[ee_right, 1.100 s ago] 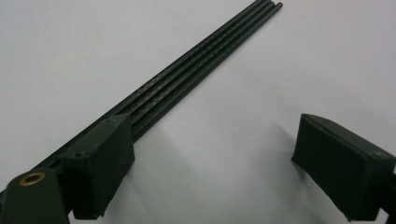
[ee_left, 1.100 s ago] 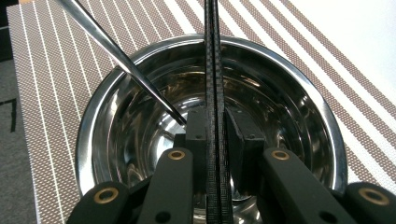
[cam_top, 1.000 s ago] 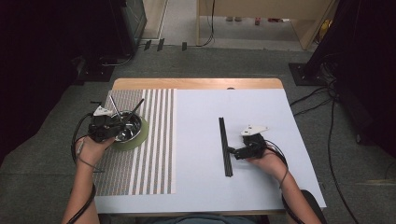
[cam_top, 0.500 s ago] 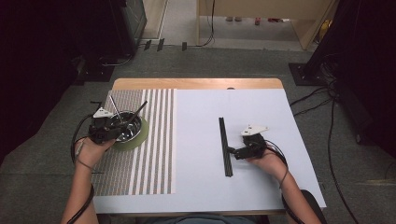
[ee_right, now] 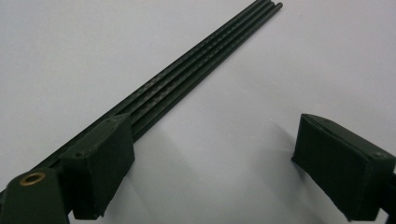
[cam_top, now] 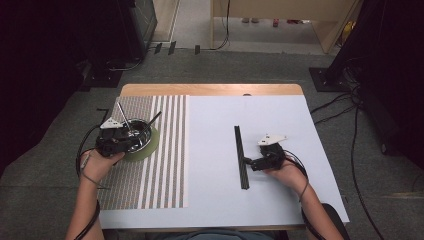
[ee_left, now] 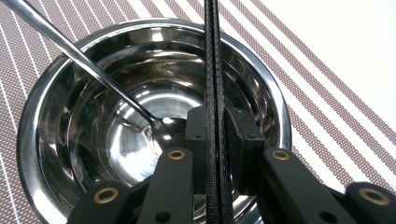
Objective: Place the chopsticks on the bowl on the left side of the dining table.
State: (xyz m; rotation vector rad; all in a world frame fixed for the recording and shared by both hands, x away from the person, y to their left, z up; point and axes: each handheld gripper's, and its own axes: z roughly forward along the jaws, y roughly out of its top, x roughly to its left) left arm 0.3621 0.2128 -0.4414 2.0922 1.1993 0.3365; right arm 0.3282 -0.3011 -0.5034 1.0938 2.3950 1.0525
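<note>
Little has moved since the earlier frames. Left hand-held gripper (ee_left: 215, 154) stays clamped on one black chopstick (ee_left: 213, 70) over the steel bowl (cam_top: 135, 135) holding a spoon (ee_left: 93, 77), far left on the striped mat (cam_top: 165, 150). Right hand-held gripper (ee_right: 210, 158) gapes wide, one jaw touching the chopstick bundle (ee_right: 196, 65) on the tabletop (cam_top: 210, 200). Best lower the chopstick slowly, tip first.

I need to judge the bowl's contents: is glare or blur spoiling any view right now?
Left gripper view: the shiny steel bowl throws bright reflections that partly mask the metal spoon; the near fingers look soft. Right gripper view: even light, with the thin black rods sharp. High view: table bright, surroundings dark.
</note>
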